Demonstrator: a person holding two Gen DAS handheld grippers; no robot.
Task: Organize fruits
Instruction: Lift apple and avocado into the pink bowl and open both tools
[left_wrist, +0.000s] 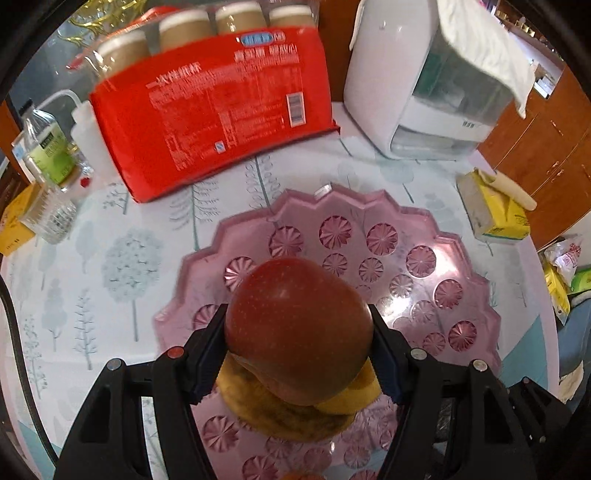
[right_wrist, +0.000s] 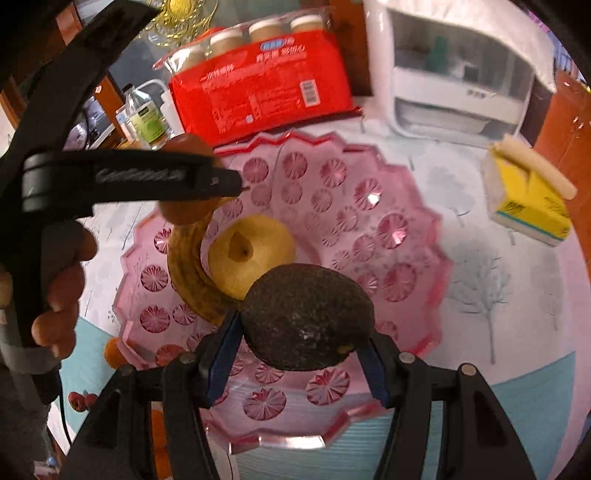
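My left gripper is shut on a red apple and holds it over the near part of a pink glass fruit plate. A brownish banana and a yellow fruit lie under the apple. My right gripper is shut on a dark avocado above the same plate. In the right wrist view a yellow pear and the curved banana lie in the plate. The left gripper's body reaches in from the left, hiding most of the apple.
A red pack of paper cups lies behind the plate. A white appliance stands back right. A yellow tissue box sits right. Bottles and a glass stand left. An orange sits beside the plate's near-left rim.
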